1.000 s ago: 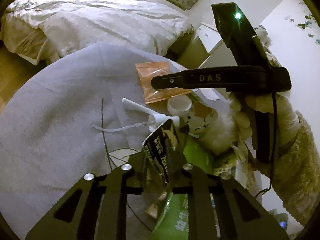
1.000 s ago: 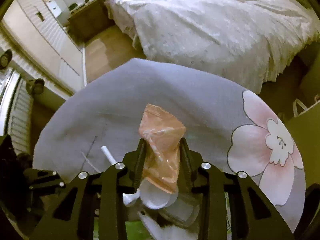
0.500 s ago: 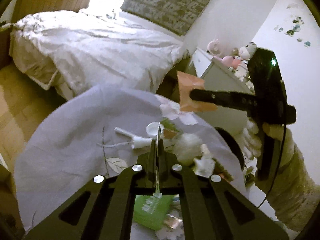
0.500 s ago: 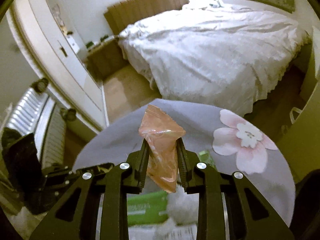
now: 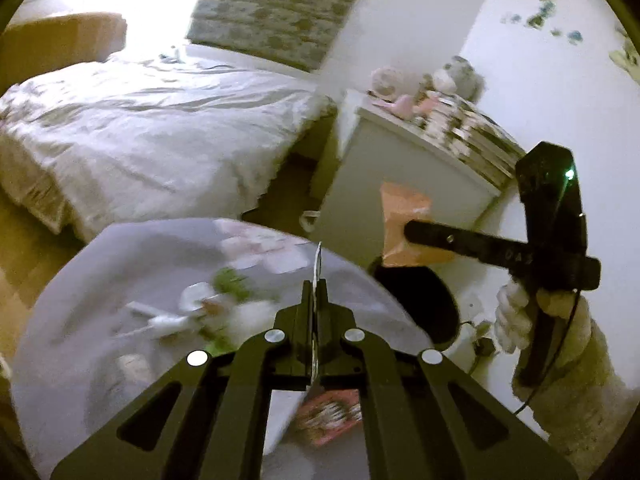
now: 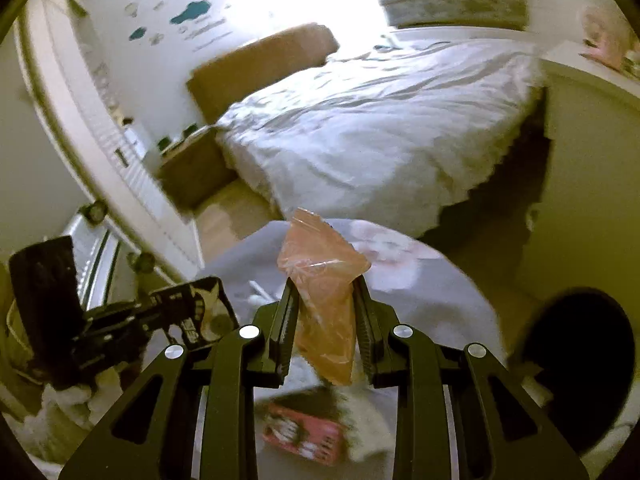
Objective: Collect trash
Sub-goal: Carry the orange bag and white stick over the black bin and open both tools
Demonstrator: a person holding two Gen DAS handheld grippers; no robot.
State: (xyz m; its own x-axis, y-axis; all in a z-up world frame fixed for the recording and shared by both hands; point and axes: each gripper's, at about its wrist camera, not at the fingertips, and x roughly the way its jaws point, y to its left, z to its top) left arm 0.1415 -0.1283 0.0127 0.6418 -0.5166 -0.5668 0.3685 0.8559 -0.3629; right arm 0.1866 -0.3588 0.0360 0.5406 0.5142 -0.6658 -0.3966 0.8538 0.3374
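Both grippers have lifted off the grey flowered tablecloth (image 5: 120,264), left gripper (image 5: 318,300) clenched on a thin dark wrapper (image 6: 200,312), right gripper (image 6: 326,320) pinching a crumpled orange plastic bag (image 6: 320,280) mid-frame, apparently bound for the black bin (image 6: 588,360) lower right.

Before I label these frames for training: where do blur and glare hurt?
Left wrist view: the litter on the tablecloth is smeared by motion, and the window glare is blown out. Right wrist view: the orange bag is sharp, while the pink packet is blurred.
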